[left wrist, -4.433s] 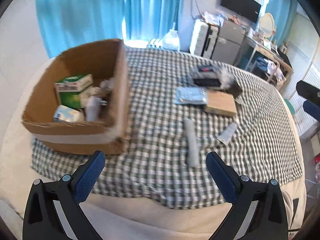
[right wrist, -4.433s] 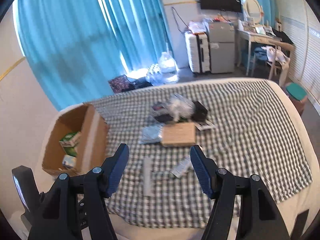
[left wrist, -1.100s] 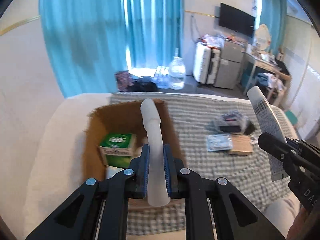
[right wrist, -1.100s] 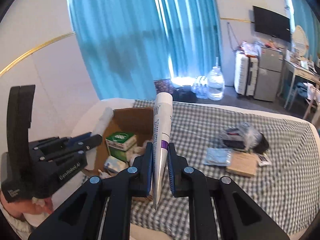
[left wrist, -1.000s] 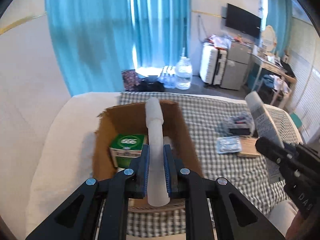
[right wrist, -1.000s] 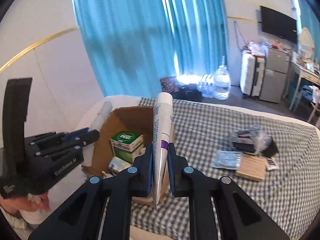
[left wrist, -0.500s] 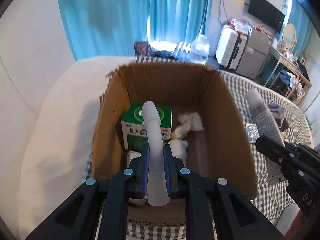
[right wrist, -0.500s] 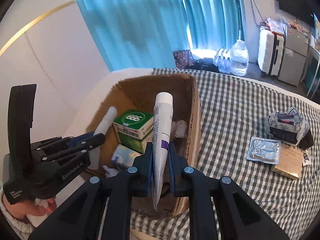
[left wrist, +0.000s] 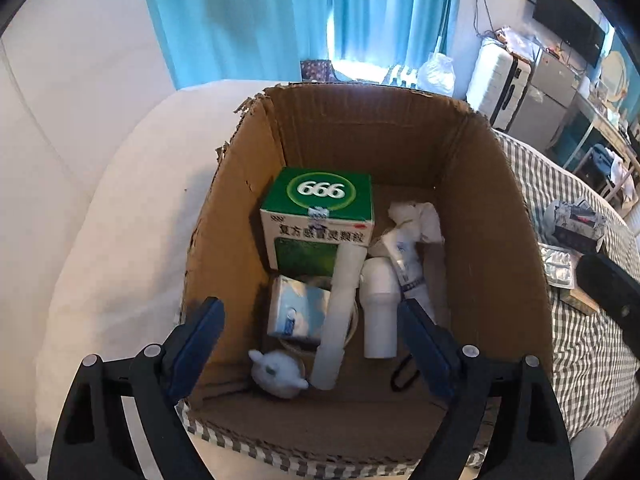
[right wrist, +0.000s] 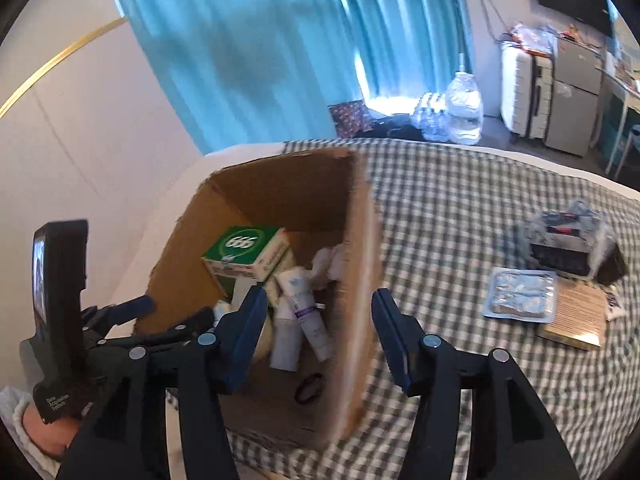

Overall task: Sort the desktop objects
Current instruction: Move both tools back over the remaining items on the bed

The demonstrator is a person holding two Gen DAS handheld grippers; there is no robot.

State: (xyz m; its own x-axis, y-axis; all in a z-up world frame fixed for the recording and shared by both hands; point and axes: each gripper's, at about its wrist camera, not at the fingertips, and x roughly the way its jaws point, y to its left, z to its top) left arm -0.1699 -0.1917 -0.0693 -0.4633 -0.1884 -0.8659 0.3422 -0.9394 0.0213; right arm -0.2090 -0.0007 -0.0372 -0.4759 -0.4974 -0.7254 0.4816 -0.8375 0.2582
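Note:
An open cardboard box [left wrist: 496, 184] holds a green 666 carton [left wrist: 320, 216], a tissue pack [left wrist: 296, 308] and several white tubes. My left gripper [left wrist: 308, 328] hangs over the box and its jaws are opening. The frosted white tube [left wrist: 340, 312] lies loose in the box below them, free of the pads. My right gripper [right wrist: 320, 324] hovers at the box's right wall [right wrist: 360, 280], its jaws also opening. The white tube with a purple band [right wrist: 304, 308] rests inside the box, and nothing is pressed between the pads.
On the checked cloth [right wrist: 440, 216] to the right lie a silver blister pack [right wrist: 520, 292], a flat brown packet [right wrist: 576, 316] and a clear bag of dark items [right wrist: 568, 240]. A black hair tie [left wrist: 404, 376] lies on the box floor. Blue curtains, a suitcase and a water bottle stand behind.
Both grippers sank toward the box and went from shut to open. The frosted tube and the purple-banded tube left their pads and now lie inside the box.

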